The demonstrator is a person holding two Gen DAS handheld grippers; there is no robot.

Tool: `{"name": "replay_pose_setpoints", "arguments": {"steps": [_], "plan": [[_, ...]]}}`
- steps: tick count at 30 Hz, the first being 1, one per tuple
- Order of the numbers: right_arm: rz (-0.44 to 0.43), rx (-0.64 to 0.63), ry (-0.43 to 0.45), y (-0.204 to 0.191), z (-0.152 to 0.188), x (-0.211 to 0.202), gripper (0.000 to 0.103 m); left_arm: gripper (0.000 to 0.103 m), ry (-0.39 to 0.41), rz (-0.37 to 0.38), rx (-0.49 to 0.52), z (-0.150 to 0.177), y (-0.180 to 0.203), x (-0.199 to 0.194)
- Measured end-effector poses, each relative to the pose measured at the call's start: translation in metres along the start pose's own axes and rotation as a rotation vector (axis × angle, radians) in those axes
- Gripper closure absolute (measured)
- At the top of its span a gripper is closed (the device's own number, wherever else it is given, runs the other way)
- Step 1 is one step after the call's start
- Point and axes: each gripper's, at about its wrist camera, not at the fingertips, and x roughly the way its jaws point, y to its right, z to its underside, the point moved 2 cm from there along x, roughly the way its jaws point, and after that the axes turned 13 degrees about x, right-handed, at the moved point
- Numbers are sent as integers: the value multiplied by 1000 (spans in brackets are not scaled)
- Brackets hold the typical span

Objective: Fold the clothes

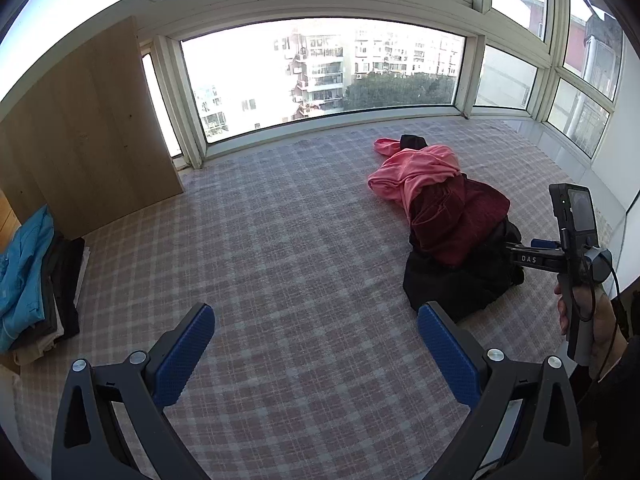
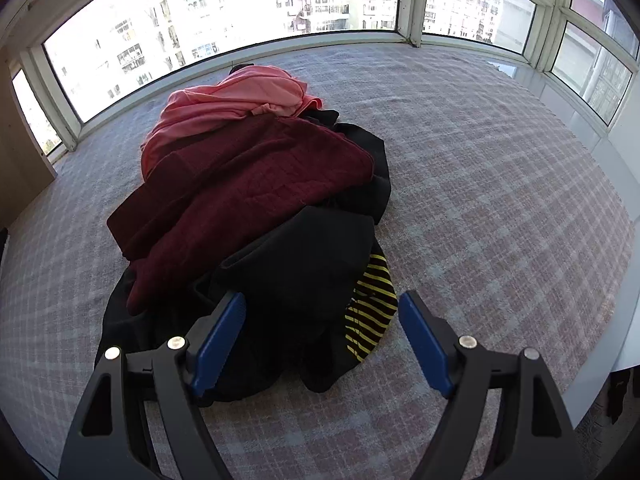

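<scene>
A heap of unfolded clothes lies on the checked cloth surface [image 1: 280, 248]: a pink garment [image 1: 416, 172] at the far end, a dark red knit [image 1: 456, 220] in the middle, a black garment [image 1: 452, 284] nearest. In the right wrist view the pink garment [image 2: 240, 100], dark red knit [image 2: 256, 188] and black garment [image 2: 308, 268] with a yellow-striped part [image 2: 372, 312] fill the centre. My right gripper [image 2: 320, 320] is open, its blue pads on either side of the black garment's near end; it also shows in the left wrist view [image 1: 532, 248]. My left gripper [image 1: 316, 332] is open and empty over bare cloth.
A stack of folded clothes topped by a blue garment [image 1: 24, 276] sits at the far left beside a wooden cabinet [image 1: 88, 136]. Large windows [image 1: 320, 72] run along the back and right. The checked cloth [image 2: 500, 200] stretches right of the heap.
</scene>
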Motion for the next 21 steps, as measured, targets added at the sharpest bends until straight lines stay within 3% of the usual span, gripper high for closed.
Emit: {"name": "replay_pose_setpoints", "arguments": {"steps": [6,10,12,17,21], "plan": [[-23,-3,-57,-1,-8,26,25,1,-25,-6,-29,-2,-6,12],[-38,19,-66,5,-12,22,25,1,-30,-27,-17,-7,-7,18],[-44,35,-26,8,-18,7,25,1,-30,-29,-17,-10,-8,21],[-127,67,62,-17,-65,-20,25,1,-36,-36,-18,-15,-11,28],[-131,-2,48,-65,-105,7,25,1,-39,-55,-31,-17,-20,31]]}}
